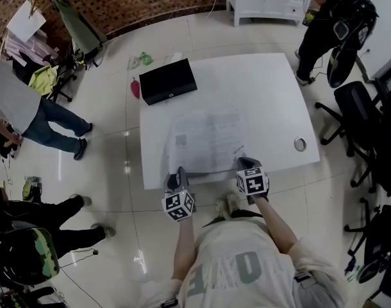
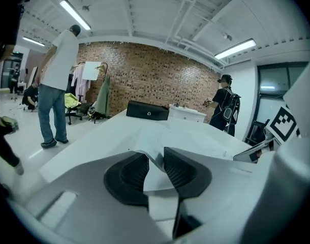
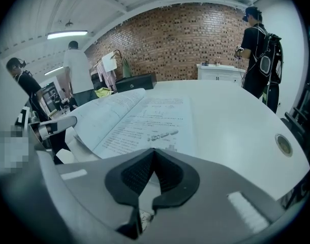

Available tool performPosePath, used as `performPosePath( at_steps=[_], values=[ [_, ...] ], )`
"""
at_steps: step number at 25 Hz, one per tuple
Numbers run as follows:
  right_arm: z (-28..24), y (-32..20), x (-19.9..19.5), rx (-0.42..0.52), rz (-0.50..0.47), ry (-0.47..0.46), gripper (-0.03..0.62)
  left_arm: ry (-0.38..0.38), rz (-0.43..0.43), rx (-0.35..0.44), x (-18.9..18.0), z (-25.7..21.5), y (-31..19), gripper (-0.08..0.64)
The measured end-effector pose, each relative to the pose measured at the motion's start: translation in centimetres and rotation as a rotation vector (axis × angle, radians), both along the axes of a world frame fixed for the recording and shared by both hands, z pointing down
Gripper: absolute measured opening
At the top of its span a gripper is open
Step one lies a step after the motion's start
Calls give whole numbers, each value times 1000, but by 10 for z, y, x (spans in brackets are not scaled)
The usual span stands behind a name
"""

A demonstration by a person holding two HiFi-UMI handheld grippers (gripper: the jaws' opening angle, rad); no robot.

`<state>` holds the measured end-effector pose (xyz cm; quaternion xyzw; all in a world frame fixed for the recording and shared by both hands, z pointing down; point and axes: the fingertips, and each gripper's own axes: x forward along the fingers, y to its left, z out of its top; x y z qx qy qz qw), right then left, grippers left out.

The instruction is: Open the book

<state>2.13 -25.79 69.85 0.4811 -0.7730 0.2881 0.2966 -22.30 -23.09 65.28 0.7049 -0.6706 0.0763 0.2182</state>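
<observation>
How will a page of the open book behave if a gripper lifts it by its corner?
Probably floppy: the page curls up between the parted jaws of the left gripper. It looks thin, so it may crease or tear. The book lies flat on the table, unlikely to roll.

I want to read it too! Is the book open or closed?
Open. The book lies spread on the white table, with two printed pages facing up on either side of its middle fold.

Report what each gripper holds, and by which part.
Left gripper: jaws slightly apart around the open book's near page edge, no clear pinch. Right gripper: shut, nothing visibly held.
</observation>
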Motion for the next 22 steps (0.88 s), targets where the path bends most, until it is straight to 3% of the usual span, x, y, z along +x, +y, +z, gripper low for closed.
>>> performPosePath(
  at_steps=[3, 6, 10, 22],
  values=[
    [1, 0, 1, 7, 8, -2, 5, 22, -22, -49, -4, 13, -1, 112],
    [0, 0, 1, 11, 9, -7, 5, -24, -50, -70, -7, 19, -2, 123],
    [-1, 0, 1, 11, 8, -11, 5, -118, -74, -55, -3, 19, -2, 132],
    [-3, 0, 1, 15, -3, -7, 5, -247, -74, -16, -1, 6, -2, 158]
  ],
)
